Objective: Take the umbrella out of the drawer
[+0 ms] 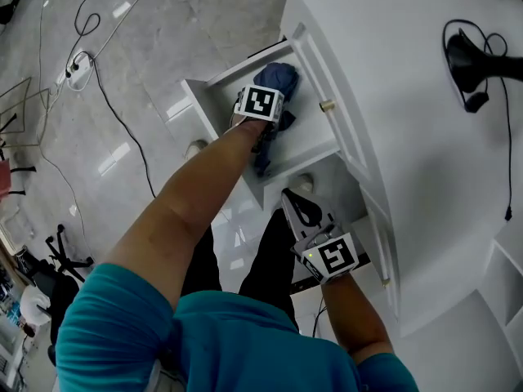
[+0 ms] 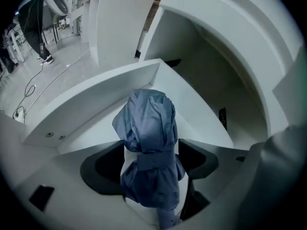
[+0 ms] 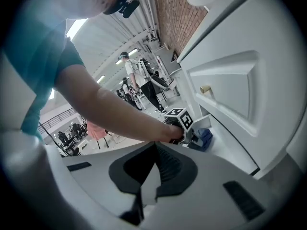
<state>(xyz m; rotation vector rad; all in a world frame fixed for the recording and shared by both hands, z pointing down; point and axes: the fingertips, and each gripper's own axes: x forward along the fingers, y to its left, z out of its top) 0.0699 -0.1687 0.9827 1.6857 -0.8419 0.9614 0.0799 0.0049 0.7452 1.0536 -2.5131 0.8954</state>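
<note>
No words, brand names or numbers are showing legibly anywhere. The only sign-like marks are sitting on the white plastic left marker cube [image 1: 260,103] of the left gripper [image 2: 151,164] and the white plastic right marker cube [image 1: 333,257] of the right gripper [image 3: 152,150]. Each face is carrying a black square with white blocks inside, forming no readable letter or digit.

Umbrella [image 1: 275,82] is lying in the pulled-out drawer [image 1: 233,73], sitting between the left gripper's [image 2: 152,162] jaws. Knobbed panel [image 1: 327,104] is standing just above the drawer. Right gripper [image 1: 298,209] is hanging outside it, nearer the person. Cable [image 1: 122,125] is trailing over the floor [image 1: 163,31], left of the drawer.
</note>
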